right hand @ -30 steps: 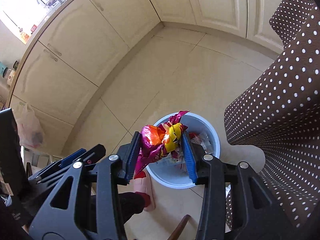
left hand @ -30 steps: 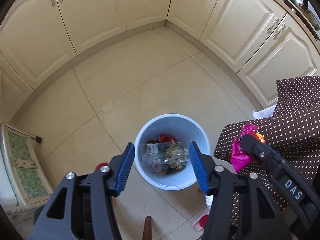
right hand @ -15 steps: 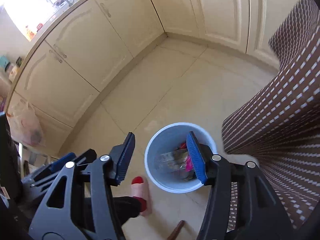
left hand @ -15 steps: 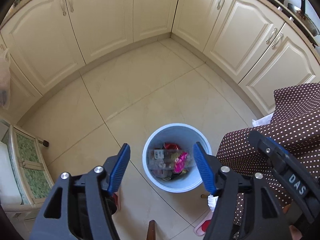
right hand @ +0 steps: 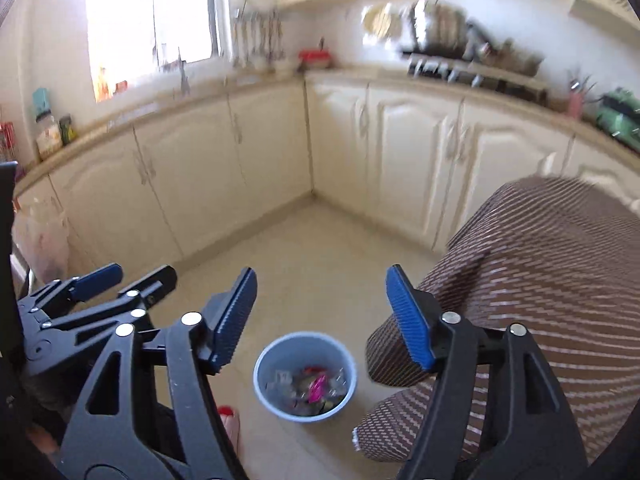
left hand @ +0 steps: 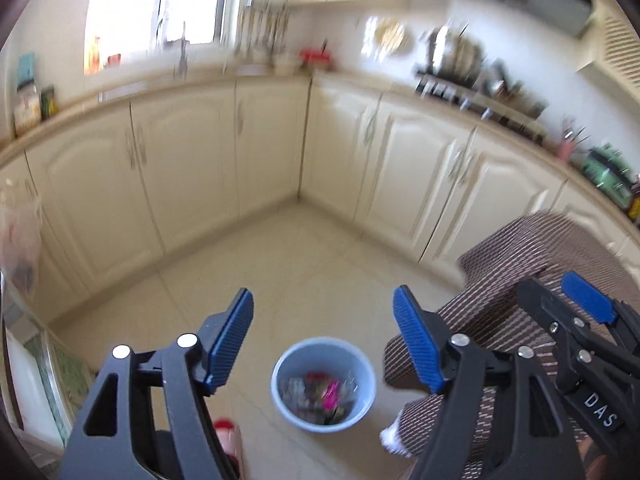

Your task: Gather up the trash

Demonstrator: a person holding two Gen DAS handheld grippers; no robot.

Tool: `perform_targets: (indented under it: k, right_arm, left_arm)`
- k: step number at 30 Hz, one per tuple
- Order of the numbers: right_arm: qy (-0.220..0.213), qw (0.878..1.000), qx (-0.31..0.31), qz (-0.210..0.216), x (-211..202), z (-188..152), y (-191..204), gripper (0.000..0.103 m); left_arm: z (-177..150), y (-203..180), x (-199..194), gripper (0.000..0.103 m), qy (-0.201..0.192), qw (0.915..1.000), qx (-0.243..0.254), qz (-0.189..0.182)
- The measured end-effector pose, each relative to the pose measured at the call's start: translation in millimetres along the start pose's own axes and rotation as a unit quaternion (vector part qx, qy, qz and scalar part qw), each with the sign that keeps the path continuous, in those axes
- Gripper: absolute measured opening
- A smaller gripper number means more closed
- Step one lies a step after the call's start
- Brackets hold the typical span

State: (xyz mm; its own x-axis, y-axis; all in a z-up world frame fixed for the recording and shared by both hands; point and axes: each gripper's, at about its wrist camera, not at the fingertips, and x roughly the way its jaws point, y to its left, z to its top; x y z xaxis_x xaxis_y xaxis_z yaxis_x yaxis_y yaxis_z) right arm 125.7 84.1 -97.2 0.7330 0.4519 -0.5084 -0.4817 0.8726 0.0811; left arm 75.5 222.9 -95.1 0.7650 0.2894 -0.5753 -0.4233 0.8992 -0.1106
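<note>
Both loads dropped: clear plastic pack seen between left jaws a second ago, and pink-and-orange foil wrapper seen between right jaws, now lying in the blue-grey trash bin on the tiled floor. Pink wrapper visible on top of the heap.

Left gripper: jaws have just been opening, now spread wide, nothing between them. Right gripper: same, spread and empty.

Both views lifted since a second ago, from straight down into the bin to the cabinets and worktop; frames motion-blurred. Reads as deposit finished, next piece of trash to be found. None visible outside the bin in these views.

Clearance: dotted brown tablecloth hangs close on the right, its edge just beside the bin. Slippered foot near the bin's left. Open floor ahead to the cabinet corner.
</note>
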Motion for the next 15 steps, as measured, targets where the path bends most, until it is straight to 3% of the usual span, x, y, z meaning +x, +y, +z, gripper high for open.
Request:
perform_targets:
  k: [5, 15]
  right_arm:
    - [-0.061, 0.998, 0.011, -0.026, -83, 9, -17, 0.075]
    - [-0.156, 0.985, 0.022, -0.073, -202, 11, -39, 0.080]
  left_arm:
    - [10, -24, -84, 0.079, -0.088, 0.9957, 0.025, -0.013]
    - [9, -67, -180, 0.082, -0.161, 0.9839, 0.050, -0.059]
